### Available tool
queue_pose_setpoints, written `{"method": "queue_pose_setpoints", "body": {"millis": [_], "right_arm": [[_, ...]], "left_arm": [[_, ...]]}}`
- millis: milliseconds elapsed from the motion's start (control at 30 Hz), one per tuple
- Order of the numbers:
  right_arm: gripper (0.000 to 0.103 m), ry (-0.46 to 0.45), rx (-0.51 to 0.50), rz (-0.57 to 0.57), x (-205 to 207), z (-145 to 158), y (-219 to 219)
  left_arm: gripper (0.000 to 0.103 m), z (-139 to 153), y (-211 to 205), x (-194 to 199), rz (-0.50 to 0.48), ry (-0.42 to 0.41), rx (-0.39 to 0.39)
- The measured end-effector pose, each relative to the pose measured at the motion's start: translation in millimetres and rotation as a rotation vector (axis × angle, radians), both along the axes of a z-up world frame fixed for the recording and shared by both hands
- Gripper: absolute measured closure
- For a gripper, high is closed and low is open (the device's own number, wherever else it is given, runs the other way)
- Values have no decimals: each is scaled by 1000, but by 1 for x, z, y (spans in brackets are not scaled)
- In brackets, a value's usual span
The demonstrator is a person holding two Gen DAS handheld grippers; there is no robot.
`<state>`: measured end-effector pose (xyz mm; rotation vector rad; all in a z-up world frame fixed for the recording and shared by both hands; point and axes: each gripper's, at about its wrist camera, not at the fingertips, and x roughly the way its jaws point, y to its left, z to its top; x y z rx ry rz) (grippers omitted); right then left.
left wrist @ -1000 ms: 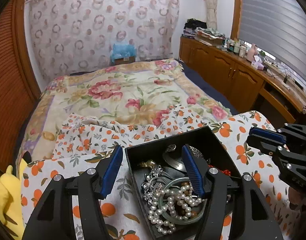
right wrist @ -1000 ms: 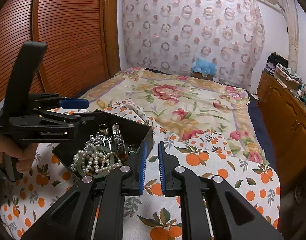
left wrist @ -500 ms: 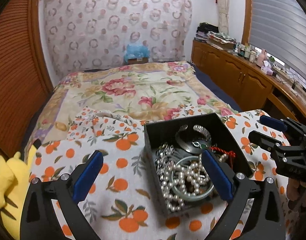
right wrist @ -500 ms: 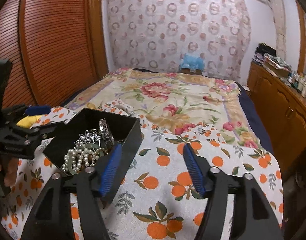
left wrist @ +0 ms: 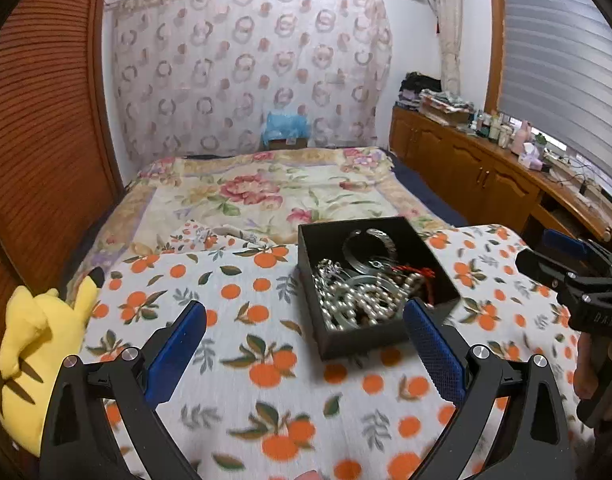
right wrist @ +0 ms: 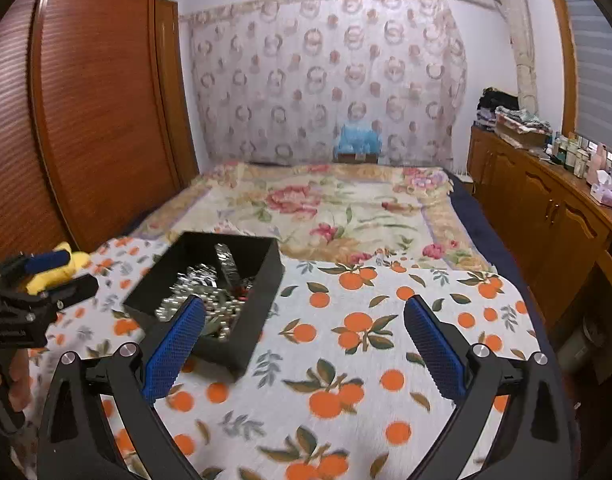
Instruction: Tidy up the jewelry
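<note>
A black open box (left wrist: 385, 332) sits on the orange-print cloth (left wrist: 266, 380). It holds a pearl necklace (left wrist: 357, 300), silver chains, a bangle (left wrist: 369, 248) and a red cord (left wrist: 415, 270). My left gripper (left wrist: 302, 340) is open and empty, drawn back in front of the box. The box also shows in the right wrist view (right wrist: 262, 280). My right gripper (right wrist: 306, 340) is open and empty, to the box's right. Its tips show at the right of the left wrist view (left wrist: 561, 256).
A yellow plush toy (left wrist: 30, 344) lies at the cloth's left edge. A floral bedspread (left wrist: 274, 196) lies beyond the cloth. Wooden cabinets (right wrist: 545, 216) with bottles run along the right wall. A wooden wardrobe (right wrist: 94, 120) stands at the left.
Both grippers opened wide and pulled back from the box. The left jaws no longer straddle the box. The right gripper went from nearly shut to fully open.
</note>
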<state>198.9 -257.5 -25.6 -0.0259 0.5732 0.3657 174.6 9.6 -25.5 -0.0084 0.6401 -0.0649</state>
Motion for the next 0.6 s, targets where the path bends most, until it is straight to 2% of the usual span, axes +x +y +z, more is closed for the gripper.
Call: {"method": "queue_pose_setpoints", "body": {"millis": [300, 600], "right_arm": [[3, -70, 46, -17, -68, 26, -11], [3, -105, 66, -9, -96, 37, -12]], "left_arm": [[8, 30, 0, -67, 9, -66, -29], [8, 34, -2, -101, 36, -93, -6]]}}
